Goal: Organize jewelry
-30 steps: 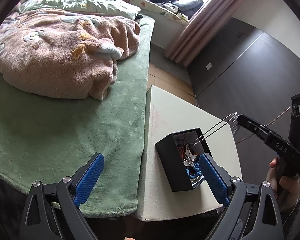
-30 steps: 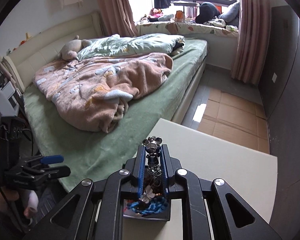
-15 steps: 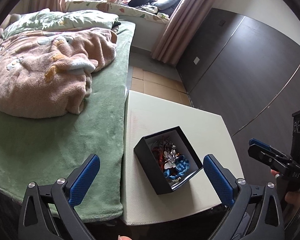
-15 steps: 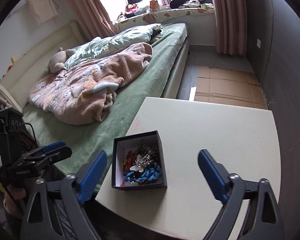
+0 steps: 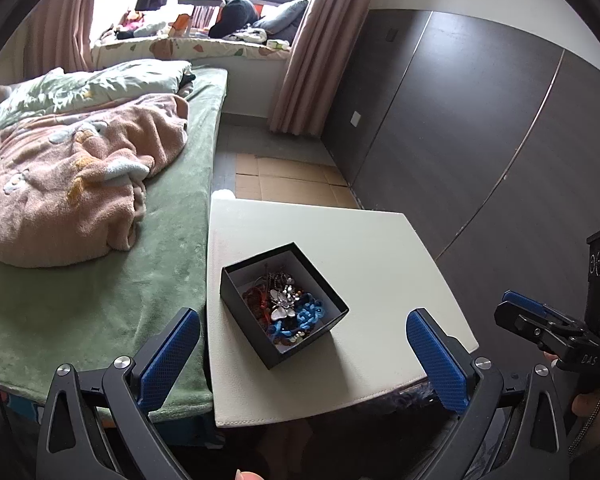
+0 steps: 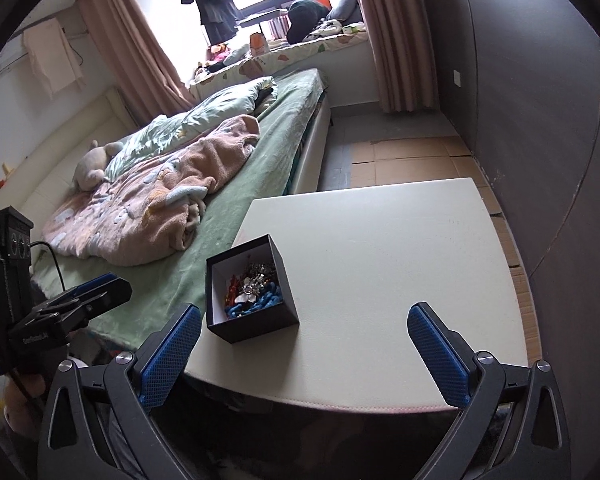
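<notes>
A black open box (image 5: 283,304) stands on the white table (image 5: 364,248) near its left edge, and shows in the right wrist view (image 6: 249,289) too. Inside lies a pile of jewelry (image 5: 287,307): a silver butterfly piece, a blue chain, red beads; it also shows in the right wrist view (image 6: 252,289). My left gripper (image 5: 300,360) is open and empty, held back from the table's near edge. My right gripper (image 6: 304,354) is open and empty, in front of the table, with the box ahead to its left.
A bed (image 5: 100,288) with a green cover and a pink blanket (image 5: 72,184) runs along the table's left side. A dark wardrobe wall (image 5: 480,140) stands on the right. Cardboard (image 5: 292,184) lies on the floor beyond the table.
My right gripper was shut on a chain with a bear charm over the box; it has opened, the chain now lies in the box, and both grippers have drawn back.
</notes>
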{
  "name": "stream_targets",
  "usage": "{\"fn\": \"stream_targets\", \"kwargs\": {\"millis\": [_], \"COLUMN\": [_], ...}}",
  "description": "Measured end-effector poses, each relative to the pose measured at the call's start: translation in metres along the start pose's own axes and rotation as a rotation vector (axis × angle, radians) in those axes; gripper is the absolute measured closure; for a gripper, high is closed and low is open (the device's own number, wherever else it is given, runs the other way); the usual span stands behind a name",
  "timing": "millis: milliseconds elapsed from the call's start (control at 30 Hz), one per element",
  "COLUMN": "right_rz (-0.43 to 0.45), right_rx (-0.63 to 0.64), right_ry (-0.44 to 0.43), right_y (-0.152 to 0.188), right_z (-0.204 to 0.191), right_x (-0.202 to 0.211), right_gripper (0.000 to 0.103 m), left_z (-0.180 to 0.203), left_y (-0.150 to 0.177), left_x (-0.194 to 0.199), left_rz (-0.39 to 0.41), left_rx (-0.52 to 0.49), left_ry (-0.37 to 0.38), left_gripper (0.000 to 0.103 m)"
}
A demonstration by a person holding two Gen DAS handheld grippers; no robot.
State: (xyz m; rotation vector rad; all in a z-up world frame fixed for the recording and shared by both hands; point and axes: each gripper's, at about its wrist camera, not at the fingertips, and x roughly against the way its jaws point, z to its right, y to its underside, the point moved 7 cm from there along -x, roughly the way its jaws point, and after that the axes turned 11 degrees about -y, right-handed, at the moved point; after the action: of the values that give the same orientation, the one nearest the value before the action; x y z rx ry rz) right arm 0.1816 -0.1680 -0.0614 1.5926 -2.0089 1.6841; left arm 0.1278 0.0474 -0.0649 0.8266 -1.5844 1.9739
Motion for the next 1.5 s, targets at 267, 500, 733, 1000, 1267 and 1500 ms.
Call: {"fn": "stream_targets", "kwargs": {"millis": [267,500,733,1000,1267,1500], "right_rz": [0.075,0.125,0.163,0.177,0.199,0.213], "right_rx": [-0.009,-0.008,-0.012,-0.015,-0.010,-0.016], "right_ry": [0.053,0.131,0.134,0.124,0.127,0.126], "right_y": [0.021,0.036,0.045,0.050,0.055,0.057], "right_z": [-0.003,-0.010,-0.014,-0.016,-0.021,-0.021], "right_x": [0.048,0.087,0.115,0.124,0.135,0.140], "right_gripper": [0.000,0.000,0.000,0.000,0.000,0.000], "left_z": [0.020,0.027,0.031,0.032,0.035,0.037], "left_y": [0.013,0.022,0.023,0.026,0.029,0.033], "left_x": [0.046,0.080,0.100,0.108,0.120,0.127], "left_rz": [0.070,0.113,0.143,0.142,0.164,0.172], "left_rx": [-0.064,-0.082,-0.104,-0.108,-0.113,-0.123], "left_ry": [-0.028,-0.037,-0.050,-0.046,-0.030,-0.025], "left_gripper": [0.000,0.000,0.000,0.000,0.000,0.000]}}
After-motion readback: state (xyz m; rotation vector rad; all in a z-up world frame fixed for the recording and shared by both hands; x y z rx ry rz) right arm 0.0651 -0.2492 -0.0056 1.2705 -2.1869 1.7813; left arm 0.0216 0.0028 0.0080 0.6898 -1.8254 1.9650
